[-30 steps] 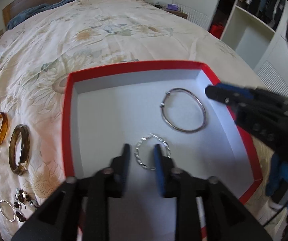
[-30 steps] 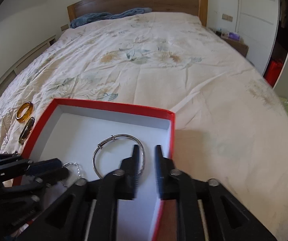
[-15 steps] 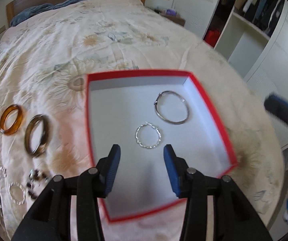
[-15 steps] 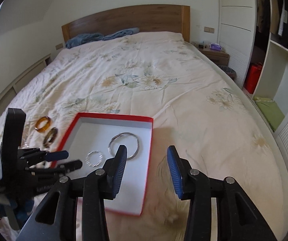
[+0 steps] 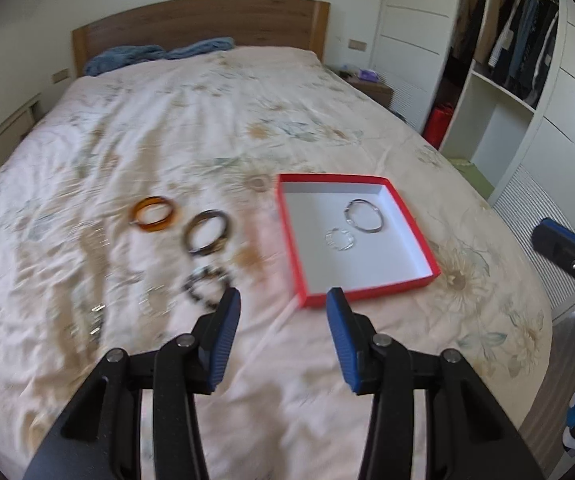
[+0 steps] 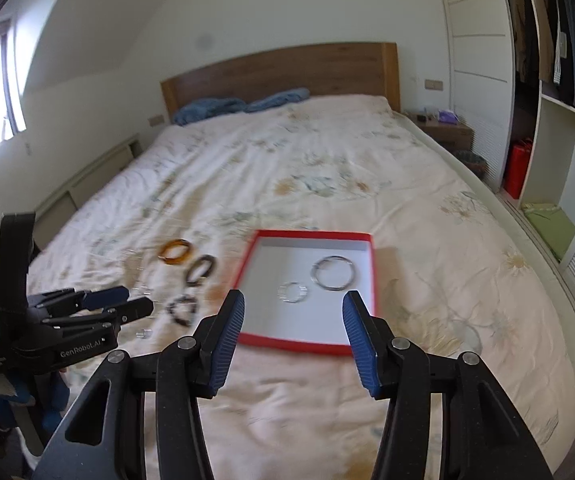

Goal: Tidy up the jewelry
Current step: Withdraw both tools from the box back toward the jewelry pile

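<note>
Claws first: left gripper [image 5: 283,320] spread wide, nothing between the pads; right gripper [image 6: 293,322] likewise, jaws lately opening, also bare. Both well above the bed [image 6: 327,168], likely freed for another pick. Beyond, red box [image 6: 372,272] holding silver bangle [image 6: 333,273] and twisted hoop [image 6: 293,292]; amber bangle [image 5: 154,214], brown bangle [image 5: 207,233], bead bracelet [image 5: 206,284] outside. Chains left of these too blurred to tell.

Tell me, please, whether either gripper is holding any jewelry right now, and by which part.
Nothing is held: the left gripper and right gripper are both open and empty.
</note>
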{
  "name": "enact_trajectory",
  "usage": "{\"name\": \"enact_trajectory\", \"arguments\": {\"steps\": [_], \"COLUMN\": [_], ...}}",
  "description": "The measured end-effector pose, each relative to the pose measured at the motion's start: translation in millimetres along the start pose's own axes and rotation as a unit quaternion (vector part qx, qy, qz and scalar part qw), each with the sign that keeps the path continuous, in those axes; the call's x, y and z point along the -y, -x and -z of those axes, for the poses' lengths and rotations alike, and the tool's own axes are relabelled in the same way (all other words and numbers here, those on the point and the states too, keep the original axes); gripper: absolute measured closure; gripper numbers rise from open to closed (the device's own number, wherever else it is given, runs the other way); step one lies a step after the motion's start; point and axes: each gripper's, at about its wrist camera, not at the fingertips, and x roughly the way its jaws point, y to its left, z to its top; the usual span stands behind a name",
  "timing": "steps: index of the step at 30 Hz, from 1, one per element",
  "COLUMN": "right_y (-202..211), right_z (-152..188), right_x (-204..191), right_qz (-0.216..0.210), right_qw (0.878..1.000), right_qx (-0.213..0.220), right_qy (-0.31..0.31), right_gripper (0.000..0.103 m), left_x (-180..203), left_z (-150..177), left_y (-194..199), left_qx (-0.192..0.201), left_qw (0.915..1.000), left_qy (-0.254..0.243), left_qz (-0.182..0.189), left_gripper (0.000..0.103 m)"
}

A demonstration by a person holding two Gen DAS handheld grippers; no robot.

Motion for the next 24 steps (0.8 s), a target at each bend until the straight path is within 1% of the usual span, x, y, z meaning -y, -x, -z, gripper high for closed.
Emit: {"name": "enact_trajectory", "arguments": {"steps": [2, 6, 9, 11, 13, 15, 17, 19, 21, 24], "right_y": [18.3, 51.1, 78.3, 95.6, 112.4, 134.8, 141.1, 154.1, 162.6, 172.3], "right_z": [2.7, 5.5, 4.6, 3.8, 4.3, 4.0, 4.4, 6.2, 7.6, 10.1], "right_x": [-15.4, -43.8, -65.0, -77.6, -88.9, -104.2, -108.7, -118.1, -126.1, -136.8], "right_qz": [-0.008, -0.017, -0.023, -0.025, -0.029, -0.037, -0.04, -0.045, -0.051, -0.061], "right_qw": [1.0, 0.999, 0.998, 0.996, 0.995, 0.992, 0.991, 0.989, 0.987, 0.985], "right_qx": [0.01, 0.029, 0.05, 0.067, 0.082, 0.1, 0.106, 0.116, 0.123, 0.131], "right_qy": [0.006, 0.025, 0.038, 0.047, 0.054, 0.063, 0.067, 0.076, 0.086, 0.094], "right_gripper": [0.051, 0.051, 0.047, 0.041, 0.04, 0.04, 0.04, 0.04, 0.04, 0.04], "left_x": [-15.1, -45.8, -71.5, -85.6, -100.1, -110.4, -120.8, -127.3, -133.0, -134.7], "left_z": [10.1, 22.4, 27.1, 30.0, 33.4, 35.6, 41.1, 46.4, 52.4, 58.3], "left_y": [23.8, 63.8, 104.0, 127.7, 153.6, 171.3, 191.9, 207.5, 221.4, 234.3], "left_qx": [0.005, 0.018, 0.045, 0.062, 0.081, 0.095, 0.112, 0.127, 0.141, 0.152], "left_qw": [0.9999, 0.9991, 0.9968, 0.9948, 0.9919, 0.9893, 0.9858, 0.9827, 0.9809, 0.9788], "left_qy": [0.005, 0.017, 0.027, 0.036, 0.046, 0.053, 0.061, 0.068, 0.077, 0.079], "left_qz": [-0.007, -0.036, -0.061, -0.072, -0.086, -0.098, -0.109, -0.117, -0.11, -0.112], "left_gripper": [0.06, 0.06, 0.06, 0.06, 0.06, 0.06, 0.06, 0.06, 0.06, 0.06]}}
